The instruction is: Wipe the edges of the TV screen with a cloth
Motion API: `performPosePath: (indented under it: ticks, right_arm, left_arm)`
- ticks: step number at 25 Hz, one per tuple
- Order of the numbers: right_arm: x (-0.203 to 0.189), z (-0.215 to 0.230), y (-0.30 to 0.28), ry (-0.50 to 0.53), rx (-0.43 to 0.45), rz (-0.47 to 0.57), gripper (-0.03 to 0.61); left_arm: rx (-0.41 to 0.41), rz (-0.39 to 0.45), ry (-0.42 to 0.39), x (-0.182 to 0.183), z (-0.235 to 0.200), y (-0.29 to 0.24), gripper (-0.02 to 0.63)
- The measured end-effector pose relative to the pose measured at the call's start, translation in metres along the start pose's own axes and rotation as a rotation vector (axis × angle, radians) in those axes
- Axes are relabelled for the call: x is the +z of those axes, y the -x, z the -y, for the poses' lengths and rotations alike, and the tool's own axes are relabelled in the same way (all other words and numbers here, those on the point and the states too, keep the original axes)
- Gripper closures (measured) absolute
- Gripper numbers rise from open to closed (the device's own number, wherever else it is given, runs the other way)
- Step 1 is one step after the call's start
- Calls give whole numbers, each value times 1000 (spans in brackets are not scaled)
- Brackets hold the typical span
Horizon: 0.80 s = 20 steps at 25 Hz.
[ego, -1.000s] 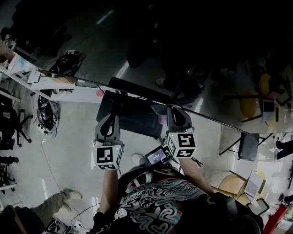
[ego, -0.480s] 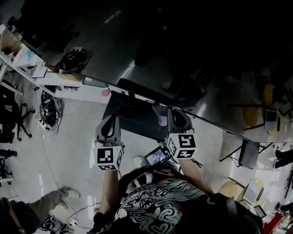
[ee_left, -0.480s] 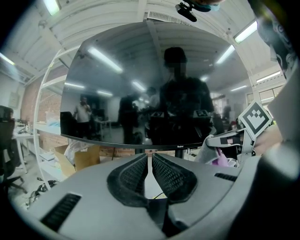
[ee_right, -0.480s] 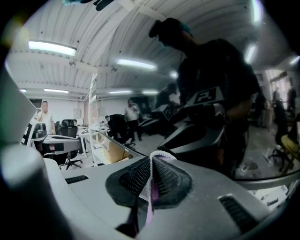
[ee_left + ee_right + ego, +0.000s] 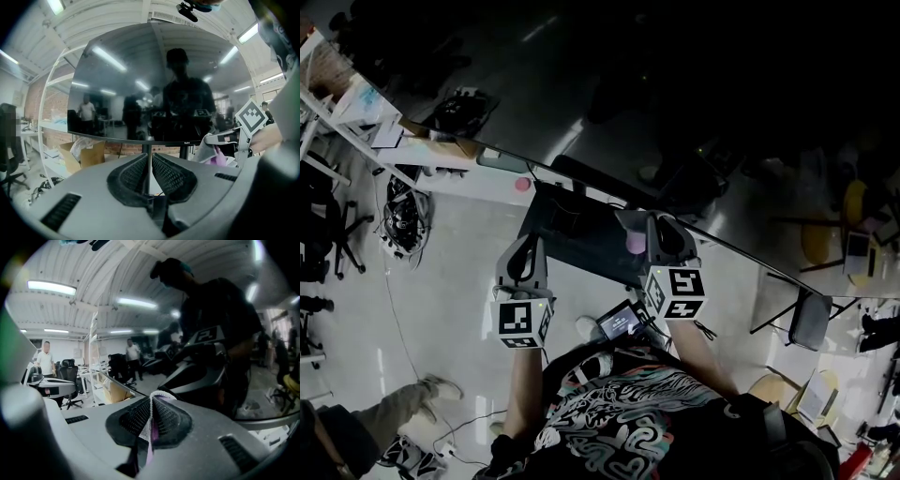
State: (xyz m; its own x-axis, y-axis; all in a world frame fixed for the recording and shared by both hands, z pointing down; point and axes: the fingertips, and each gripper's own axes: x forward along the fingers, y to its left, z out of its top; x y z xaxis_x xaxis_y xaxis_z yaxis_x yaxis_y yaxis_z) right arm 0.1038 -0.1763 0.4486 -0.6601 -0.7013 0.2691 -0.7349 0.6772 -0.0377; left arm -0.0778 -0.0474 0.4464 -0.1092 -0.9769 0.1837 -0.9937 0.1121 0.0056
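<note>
The big dark TV screen point(image 5: 694, 103) fills the top of the head view, its lower edge running diagonally down to the right. It also fills the left gripper view as a TV screen point(image 5: 140, 79) on a thin stand. My right gripper point(image 5: 661, 232) is right at that lower edge, shut on a white and purple cloth point(image 5: 634, 245). In its own view the right gripper point(image 5: 153, 400) pinches the cloth point(image 5: 151, 420) close to the glossy TV screen point(image 5: 220, 329). My left gripper point(image 5: 525, 248) hangs lower, apart from the screen. Those left gripper point(image 5: 150, 158) jaws are shut with nothing between them.
The TV's dark stand base point(image 5: 581, 230) lies on the floor between my grippers. White shelving point(image 5: 352, 117) with a cardboard box point(image 5: 86, 151) stands at the left, with cables point(image 5: 398, 220) below it. A folding chair point(image 5: 811, 300) is at the right. A person's leg point(image 5: 403, 412) is at lower left.
The head view has shifted, so the shelving and TV edge sit a little differently. My right gripper with the cloth has edged slightly up along the lower edge. The left gripper barely moved.
</note>
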Motion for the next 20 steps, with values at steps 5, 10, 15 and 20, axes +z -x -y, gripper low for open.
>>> performPosePath:
  ticks: [5, 10, 15, 20]
  right_arm:
    - [2, -5, -7, -6, 5, 3, 541]
    - [0, -4, -4, -6, 9, -7, 540]
    - [0, -7, -9, -30, 17, -12, 541]
    - [1, -15, -18, -57, 39, -20, 540]
  left_arm:
    - [6, 5, -3, 1, -8, 4, 574]
    - [14, 9, -5, 1, -5, 10, 574]
    - [33, 9, 1, 0, -8, 16, 574]
    - [77, 20, 4, 2, -21, 24, 574]
